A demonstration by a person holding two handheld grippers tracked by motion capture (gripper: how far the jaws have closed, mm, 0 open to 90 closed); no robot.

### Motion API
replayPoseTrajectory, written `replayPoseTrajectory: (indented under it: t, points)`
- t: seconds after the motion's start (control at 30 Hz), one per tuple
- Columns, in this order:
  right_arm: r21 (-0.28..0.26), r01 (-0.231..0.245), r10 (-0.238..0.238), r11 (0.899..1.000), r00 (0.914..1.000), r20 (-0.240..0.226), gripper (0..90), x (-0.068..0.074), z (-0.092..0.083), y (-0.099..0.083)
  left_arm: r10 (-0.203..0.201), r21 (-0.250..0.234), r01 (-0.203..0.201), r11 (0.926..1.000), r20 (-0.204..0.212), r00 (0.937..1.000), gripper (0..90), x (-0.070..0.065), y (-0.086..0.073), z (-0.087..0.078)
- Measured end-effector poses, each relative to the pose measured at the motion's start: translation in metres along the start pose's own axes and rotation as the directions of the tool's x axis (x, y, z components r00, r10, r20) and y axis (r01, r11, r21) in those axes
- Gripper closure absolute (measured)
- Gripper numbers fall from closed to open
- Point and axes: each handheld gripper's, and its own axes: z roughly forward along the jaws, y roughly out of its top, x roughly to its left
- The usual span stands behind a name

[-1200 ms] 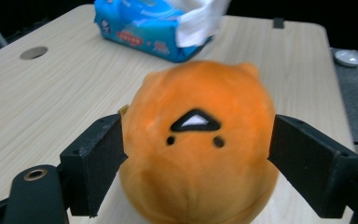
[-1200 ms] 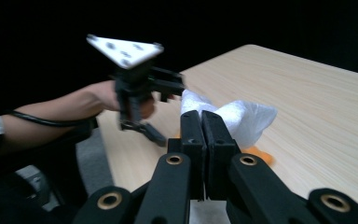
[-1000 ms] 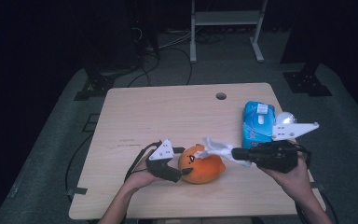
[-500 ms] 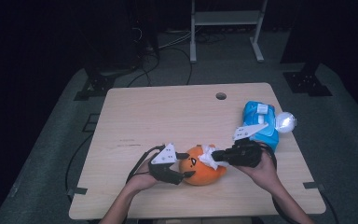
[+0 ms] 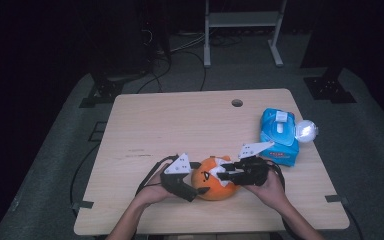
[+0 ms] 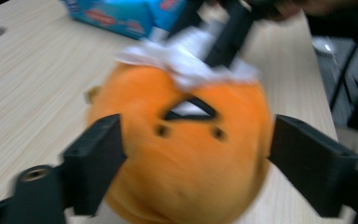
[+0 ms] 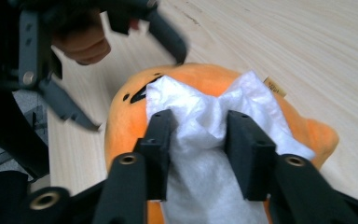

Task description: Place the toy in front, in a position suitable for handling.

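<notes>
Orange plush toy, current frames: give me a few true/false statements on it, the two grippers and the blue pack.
1. The orange plush toy lies near the table's front edge. True.
2. The left gripper has its fingers on either side of the toy. True; they have just been opening, and the right-hand one stands off the toy.
3. The right gripper hovers over the blue wipes pack. False; it is on the toy, a fold of white wipe between its fingers.
4. The wipes pack lies at the table's left edge. False; it lies toward the right edge.
5. The white wipe lies on top of the toy. True.
</notes>
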Motion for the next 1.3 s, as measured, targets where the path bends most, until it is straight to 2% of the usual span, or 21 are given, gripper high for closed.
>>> replayPoseTrajectory:
  t: [0.1, 0.13, 0.27, 0.33, 0.5, 0.63, 0.67, 0.7, 0.73, 0.77, 0.8, 0.9, 0.93, 0.97, 1.0, 1.03, 1.17, 1.2, 1.23, 1.27, 1.3]
  points:
    - [0.009, 0.016, -0.016, 1.000, 0.9999, -0.005, 67.4, 0.004, 0.000, -0.001, -0.002, 0.025, 0.001, 0.9997, 0.014, 0.9999, 13.9, 0.001, -0.001, 0.004]
    - [0.021, 0.033, -0.033, 0.999, 0.9994, 0.009, 72.2, 0.007, -0.001, -0.001, 0.006, 0.029, -0.007, 0.9996, 0.020, 0.9998, 20.9, 0.001, -0.003, 0.007]
    - [0.016, 0.028, -0.029, 0.999, 0.9996, 0.008, 79.9, 0.005, -0.010, -0.005, 0.022, 0.026, -0.023, 0.9994, 0.030, 0.9993, 29.2, 0.001, -0.005, 0.008]
    - [0.012, 0.019, -0.019, 1.000, 0.9998, 0.005, 81.0, 0.004, -0.012, -0.007, 0.014, 0.018, -0.014, 0.9997, 0.042, 0.9990, 29.6, 0.003, -0.006, 0.010]
    - [0.011, -0.002, 0.002, 1.000, 0.9992, 0.041, 82.3, 0.000, -0.025, -0.018, 0.008, 0.025, -0.010, 0.9996, 0.061, 0.9981, 29.6, 0.011, -0.001, 0.013]
    - [0.004, -0.003, 0.003, 1.000, 0.9986, 0.052, 82.6, 0.005, -0.025, -0.017, -0.006, 0.014, 0.006, 0.9999, 0.063, 0.9980, 28.5, 0.014, -0.001, 0.018]
    - [-0.002, 0.037, -0.037, 0.999, 0.9985, 0.042, 82.6, 0.011, -0.020, -0.011, -0.012, 0.005, 0.012, 0.9999, 0.061, 0.9980, 28.2, 0.014, -0.002, 0.018]
    - [-0.002, 0.037, -0.037, 0.999, 0.9985, 0.042, 82.6, 0.011, -0.020, -0.011, -0.018, -0.005, 0.018, 0.9998, 0.058, 0.9982, 28.2, 0.014, -0.003, 0.019]
    - [-0.013, 0.062, -0.062, 0.998, 0.9981, 0.002, 82.6, 0.017, -0.014, -0.005, -0.022, -0.009, 0.023, 0.9997, 0.049, 0.9985, 28.2, 0.013, -0.004, 0.019]
    - [-0.013, 0.062, -0.062, 0.998, 0.9981, 0.002, 82.6, 0.017, -0.014, -0.005, -0.022, -0.009, 0.023, 0.9997, 0.049, 0.9985, 28.2, 0.013, -0.004, 0.019]
    - [0.000, 0.107, -0.107, 0.994, 0.9939, 0.027, 82.6, 0.021, -0.008, -0.002, -0.021, -0.009, 0.021, 0.9997, 0.038, 0.9991, 28.4, 0.012, -0.005, 0.018]
    - [-0.002, 0.103, -0.103, 0.995, 0.9941, 0.033, 82.7, 0.019, -0.011, -0.003, -0.024, -0.020, 0.025, 0.9995, 0.030, 0.9993, 29.3, 0.013, -0.008, 0.015]
    - [0.004, 0.108, -0.108, 0.994, 0.9909, 0.081, 82.7, 0.015, -0.018, -0.009, -0.032, -0.029, 0.033, 0.9990, 0.027, 0.9991, 29.6, 0.015, -0.010, 0.013]
    - [0.004, 0.108, -0.108, 0.994, 0.9909, 0.081, 82.7, 0.015, -0.018, -0.009, -0.032, -0.029, 0.033, 0.9990, 0.027, 0.9991, 29.7, 0.015, -0.010, 0.013]
    - [0.005, 0.097, -0.097, 0.995, 0.9908, 0.094, 82.7, 0.011, -0.021, -0.014, -0.042, -0.031, 0.042, 0.9986, 0.028, 0.9987, 29.7, 0.016, -0.010, 0.012]
    - [-0.002, 0.058, -0.058, 0.998, 0.9921, 0.111, 82.7, 0.005, -0.028, -0.023, -0.055, -0.037, 0.056, 0.9977, 0.031, 0.9980, 29.8, 0.018, -0.011, 0.012]
    - [-0.014, 0.041, -0.039, 0.999, 0.9933, 0.108, 82.7, 0.007, -0.033, -0.027, -0.065, -0.043, 0.066, 0.9969, 0.018, 0.9977, 30.9, 0.019, -0.010, 0.015]
    - [-0.025, 0.064, -0.062, 0.998, 0.9948, 0.081, 82.7, 0.014, -0.028, -0.022, -0.082, -0.052, 0.083, 0.9952, 0.011, 0.9966, 31.1, 0.020, -0.010, 0.017]
    - [-0.025, 0.064, -0.062, 0.998, 0.9948, 0.081, 82.7, 0.014, -0.028, -0.022, -0.082, -0.052, 0.083, 0.9952, 0.011, 0.9966, 31.1, 0.020, -0.010, 0.017]
    - [-0.023, 0.107, -0.106, 0.994, 0.9937, 0.035, 82.6, 0.026, -0.016, -0.015, -0.090, -0.058, 0.089, 0.9943, 0.001, 0.9960, 31.0, 0.020, -0.009, 0.019]
    - [-0.003, 0.144, -0.143, 0.990, 0.9888, 0.042, 82.6, 0.032, -0.010, -0.011, -0.090, -0.058, 0.089, 0.9943, 0.001, 0.9960, 30.9, 0.020, -0.009, 0.019]
